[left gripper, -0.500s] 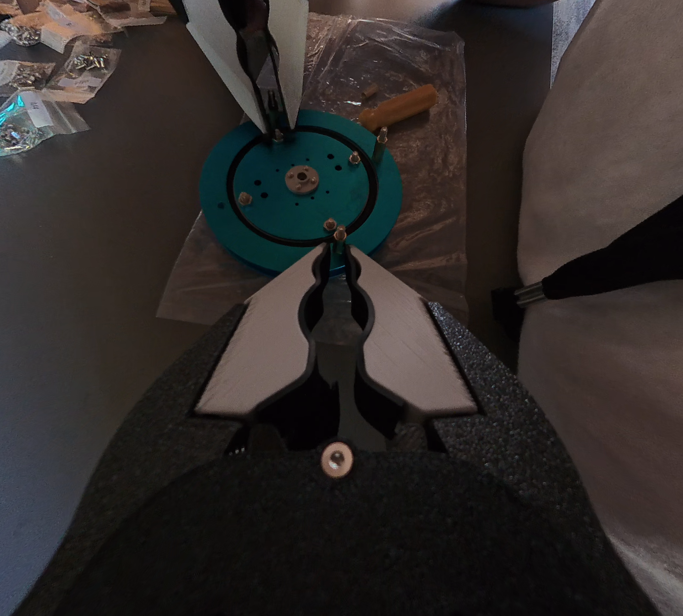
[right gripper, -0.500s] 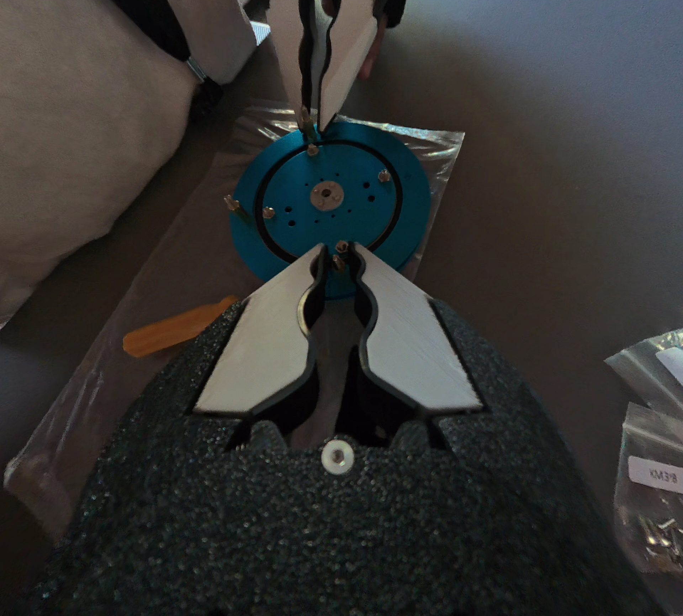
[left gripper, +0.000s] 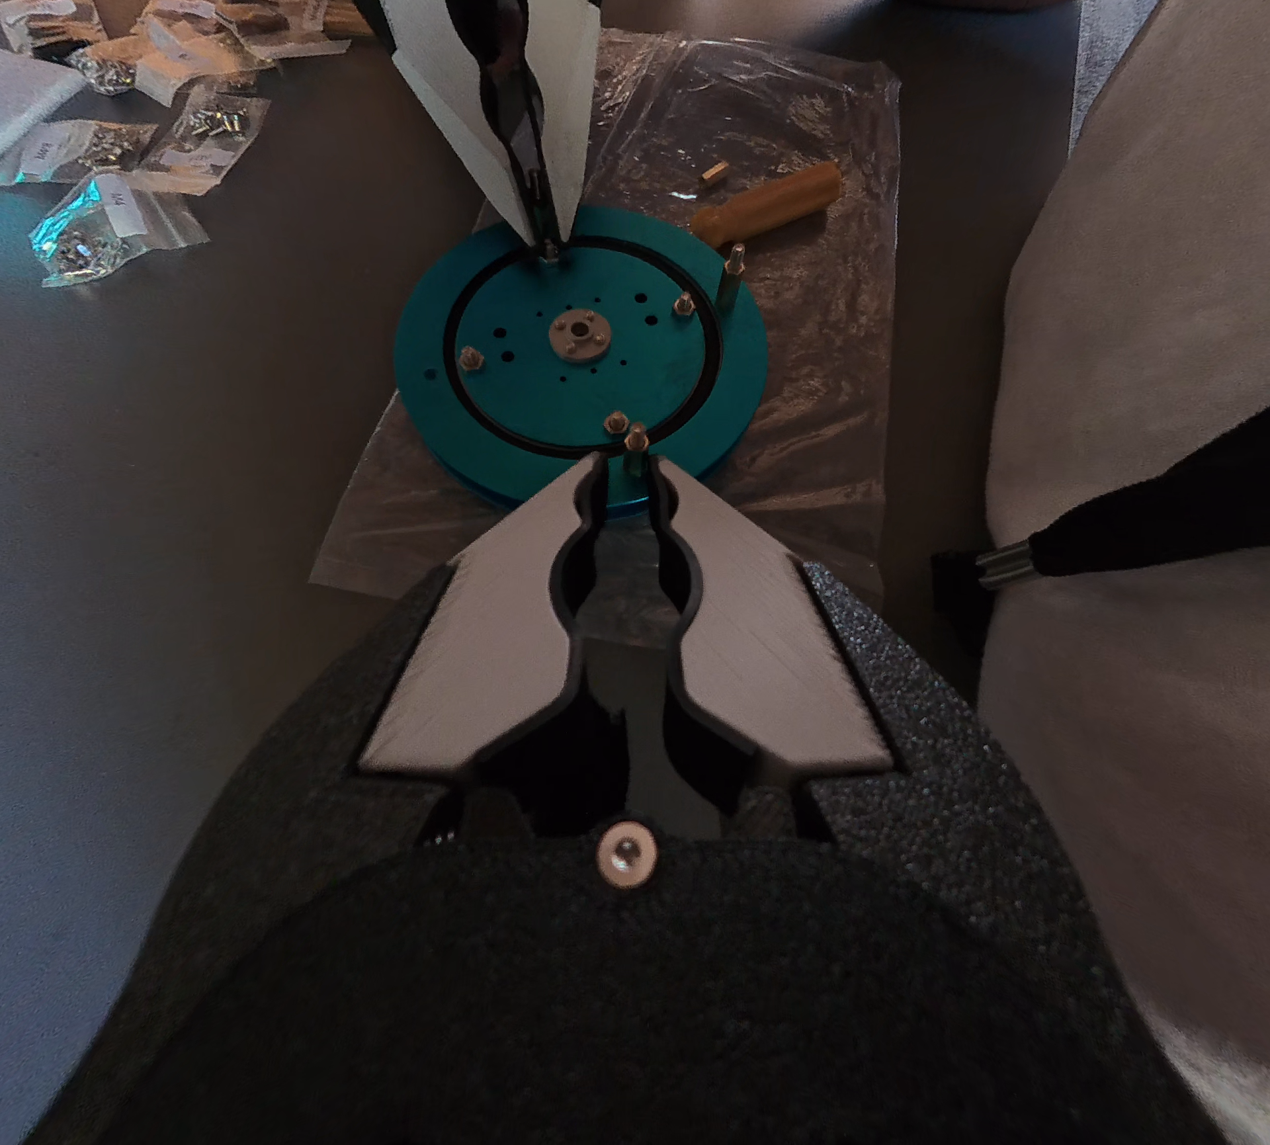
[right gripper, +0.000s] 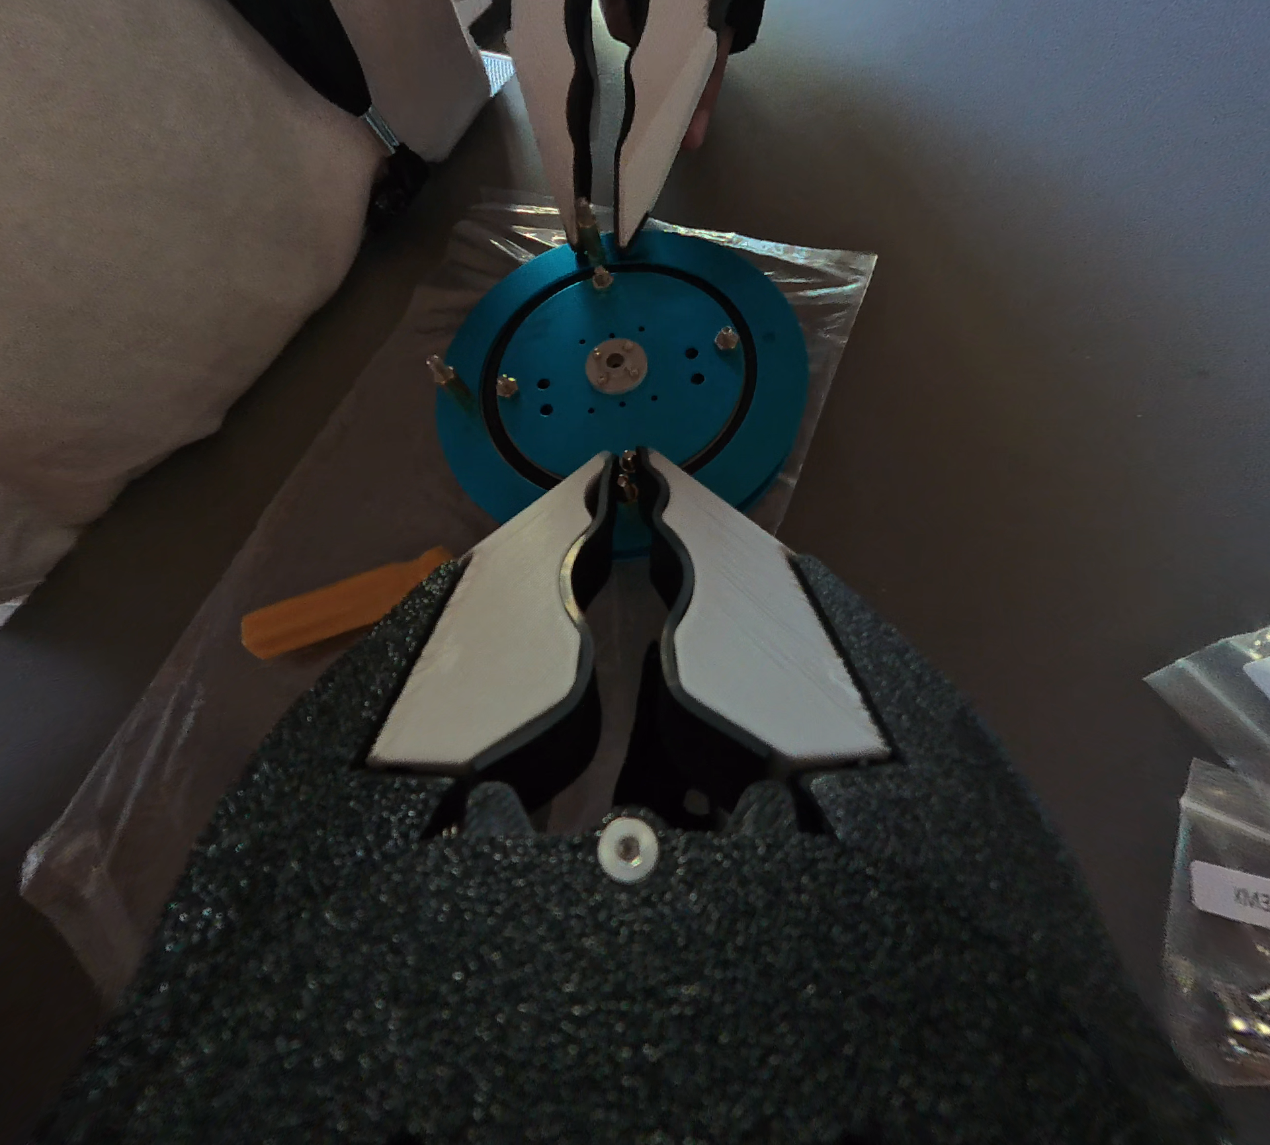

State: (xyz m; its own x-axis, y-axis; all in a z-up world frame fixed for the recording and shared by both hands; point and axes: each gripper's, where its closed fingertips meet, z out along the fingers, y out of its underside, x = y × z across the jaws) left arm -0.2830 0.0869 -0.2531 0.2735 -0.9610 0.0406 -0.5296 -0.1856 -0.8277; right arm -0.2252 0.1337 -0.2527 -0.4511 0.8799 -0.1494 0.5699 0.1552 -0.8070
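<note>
Left wrist view: standoff (left gripper: 636, 449) btwn jaws.

Brass standoffs (left gripper: 636, 449) ring the blue disc (left gripper: 481, 425), its centre open; hardware bags (left gripper: 117, 218) crowd one table side.

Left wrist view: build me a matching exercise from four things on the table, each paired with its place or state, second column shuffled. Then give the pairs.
Things:
1. blue disc
2. orange tool handle
3. clear plastic sheet
4. bags of screws

Places or states:
A. spread flat under the disc
B. scattered at the far left, off the sheet
C. lying on the sheet beyond the disc
D. round, with upright brass standoffs on it

Pairs: 1-D, 2-C, 3-A, 4-B
</note>
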